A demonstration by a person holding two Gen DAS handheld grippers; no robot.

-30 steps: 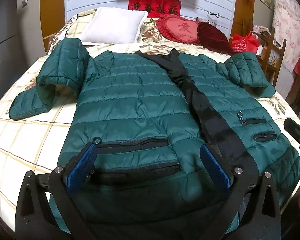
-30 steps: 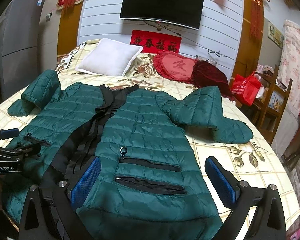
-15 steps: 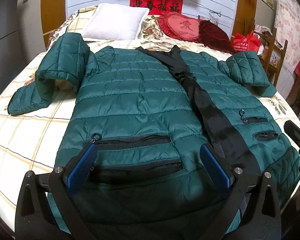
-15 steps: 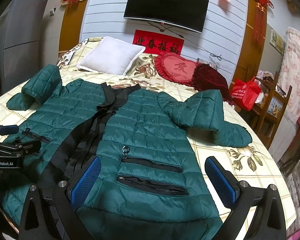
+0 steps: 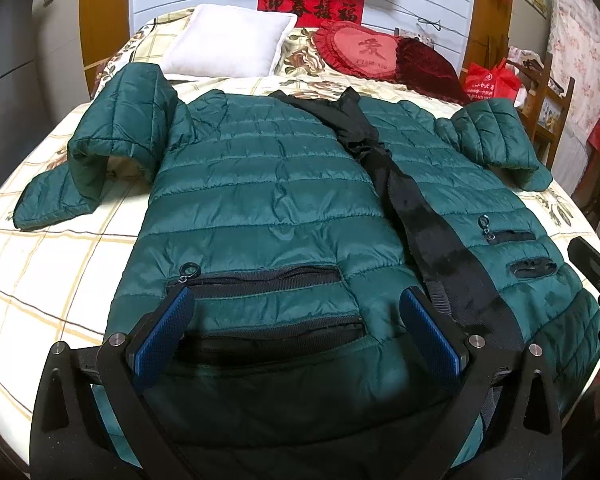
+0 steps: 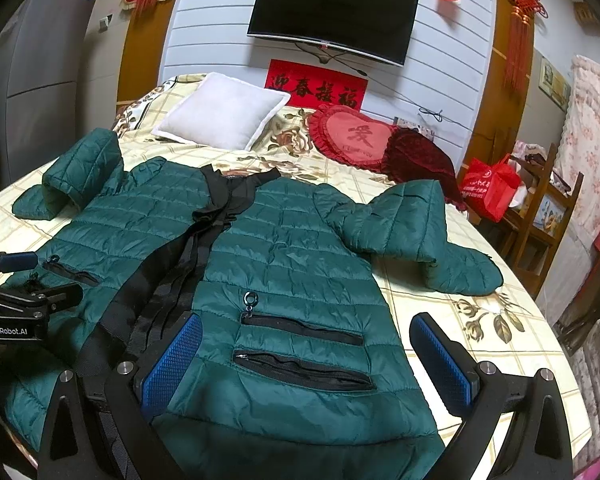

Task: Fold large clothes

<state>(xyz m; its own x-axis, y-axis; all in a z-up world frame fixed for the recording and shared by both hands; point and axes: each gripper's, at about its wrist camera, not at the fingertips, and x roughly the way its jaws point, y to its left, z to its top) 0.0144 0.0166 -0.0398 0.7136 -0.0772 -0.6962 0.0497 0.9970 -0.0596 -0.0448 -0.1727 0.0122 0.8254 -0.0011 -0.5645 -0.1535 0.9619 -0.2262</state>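
Both claws, left claw (image 5: 296, 332) and right claw (image 6: 306, 364), were held released above the jacket (image 5: 268, 200); its hem was best gripped evenly.

Jacket (image 5: 268, 200): dark green quilted puffer, black front placket.
Pose: spread flat, front up, filling the frame centre.
Sleeves: both bent back at the upper corners.

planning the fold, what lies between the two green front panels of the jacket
A black zipper placket strip runs collar to hem between the green front panels of the jacket, clearest in the left wrist view.
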